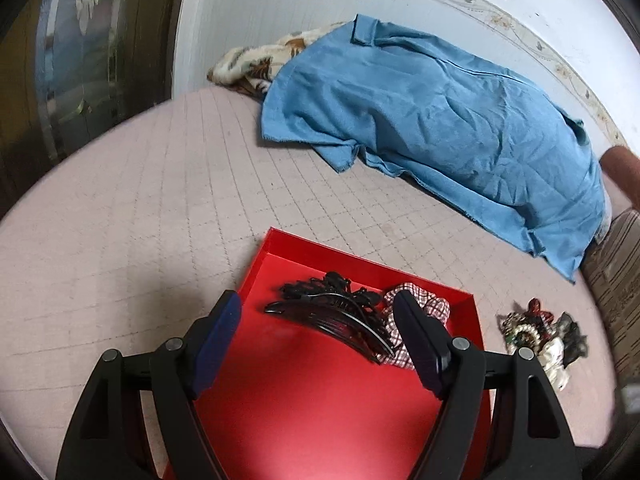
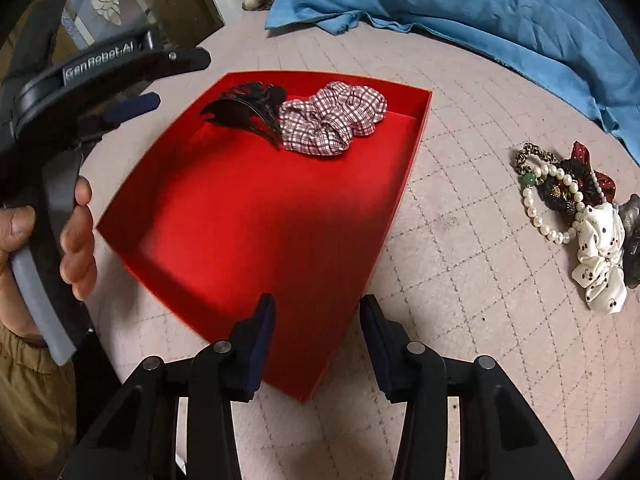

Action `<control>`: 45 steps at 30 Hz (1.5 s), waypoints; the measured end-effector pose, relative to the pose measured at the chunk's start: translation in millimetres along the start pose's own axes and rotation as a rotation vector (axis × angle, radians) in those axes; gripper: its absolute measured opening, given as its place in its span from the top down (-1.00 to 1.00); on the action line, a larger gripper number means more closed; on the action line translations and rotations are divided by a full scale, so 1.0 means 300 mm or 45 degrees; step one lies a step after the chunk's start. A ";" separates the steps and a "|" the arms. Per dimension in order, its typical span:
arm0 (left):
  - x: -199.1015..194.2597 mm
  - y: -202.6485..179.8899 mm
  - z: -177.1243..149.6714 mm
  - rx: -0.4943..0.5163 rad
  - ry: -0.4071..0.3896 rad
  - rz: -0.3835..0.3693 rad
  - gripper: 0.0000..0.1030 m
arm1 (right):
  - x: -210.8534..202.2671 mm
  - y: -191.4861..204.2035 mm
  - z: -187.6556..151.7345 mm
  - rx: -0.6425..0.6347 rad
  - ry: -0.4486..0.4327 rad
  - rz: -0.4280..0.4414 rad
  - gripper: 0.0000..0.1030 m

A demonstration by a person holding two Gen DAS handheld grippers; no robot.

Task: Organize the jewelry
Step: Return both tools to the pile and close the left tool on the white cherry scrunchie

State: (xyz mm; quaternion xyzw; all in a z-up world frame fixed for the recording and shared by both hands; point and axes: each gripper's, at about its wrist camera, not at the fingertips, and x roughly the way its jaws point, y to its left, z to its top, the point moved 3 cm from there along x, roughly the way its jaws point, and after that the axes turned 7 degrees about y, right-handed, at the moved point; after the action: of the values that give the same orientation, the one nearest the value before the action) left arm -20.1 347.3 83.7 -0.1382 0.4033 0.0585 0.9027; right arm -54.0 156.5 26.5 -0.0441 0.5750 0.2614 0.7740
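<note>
The left gripper is hovering wide open, empty, over the red tray. The right gripper is gaping, holding nothing, at the tray's near corner.

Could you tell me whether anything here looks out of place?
Yes: a tangled heap of pearl beads and scrunchies lies on the bedspread outside the red box, where a hair clip already sits.
</note>
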 end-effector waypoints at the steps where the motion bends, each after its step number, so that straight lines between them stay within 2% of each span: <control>1: -0.017 -0.014 -0.013 0.025 -0.011 0.030 -0.50 | -0.027 -0.015 -0.006 0.015 -0.024 0.006 0.04; 5: -0.082 -0.092 -0.080 0.119 -0.006 0.056 -0.50 | -0.122 -0.096 -0.048 0.066 -0.107 -0.001 -0.26; 6: -0.094 -0.119 -0.099 0.153 0.005 0.057 -0.50 | -0.166 -0.158 -0.079 0.110 -0.143 -0.007 -0.27; 8: -0.110 -0.168 -0.139 0.218 0.040 0.064 -0.51 | -0.186 -0.195 -0.098 0.137 -0.158 -0.011 -0.29; 11: -0.119 -0.248 -0.186 0.263 0.114 0.045 -0.51 | -0.241 -0.319 -0.171 0.218 -0.203 -0.035 -0.33; 16: -0.140 -0.356 -0.234 0.262 0.196 -0.029 -0.52 | -0.323 -0.530 -0.334 0.365 -0.267 -0.100 -0.35; 20: -0.161 -0.425 -0.246 0.214 0.243 -0.088 -0.52 | -0.359 -0.620 -0.400 0.428 -0.296 -0.129 -0.37; 22: -0.180 -0.463 -0.245 0.242 0.234 -0.057 -0.52 | -0.385 -0.675 -0.437 0.463 -0.312 -0.144 -0.37; 24: -0.219 -0.525 -0.237 0.329 0.184 0.013 -0.52 | -0.421 -0.726 -0.467 0.491 -0.338 -0.164 -0.37; 28: -0.317 -0.645 -0.204 0.423 0.100 -0.029 -0.52 | -0.495 -0.812 -0.497 0.531 -0.412 -0.183 -0.43; 31: -0.358 -0.723 -0.171 0.446 0.076 -0.077 -0.55 | -0.527 -0.873 -0.486 0.559 -0.429 -0.161 -0.43; 35: -0.349 -0.843 -0.122 0.466 0.121 -0.169 -0.59 | -0.562 -0.928 -0.417 0.556 -0.476 -0.163 -0.43; 39: -0.230 -0.968 -0.090 0.499 0.213 -0.195 -0.60 | -0.563 -0.972 -0.330 0.570 -0.519 -0.141 -0.43; 43: -0.075 -1.022 -0.136 0.486 0.315 -0.201 -0.59 | -0.514 -1.036 -0.248 0.587 -0.515 -0.094 -0.43; 44: -0.022 -1.032 -0.159 0.487 0.349 -0.199 -0.57 | -0.496 -1.053 -0.230 0.590 -0.506 -0.084 -0.42; 45: 0.010 -1.034 -0.174 0.488 0.369 -0.195 -0.35 | -0.481 -1.068 -0.220 0.592 -0.498 -0.073 -0.39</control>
State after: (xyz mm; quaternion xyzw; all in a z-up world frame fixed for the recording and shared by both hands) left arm 12.0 35.5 111.1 -0.0016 0.5205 -0.1080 0.8470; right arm 5.6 -194.1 61.7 0.1694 0.4579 0.1044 0.8665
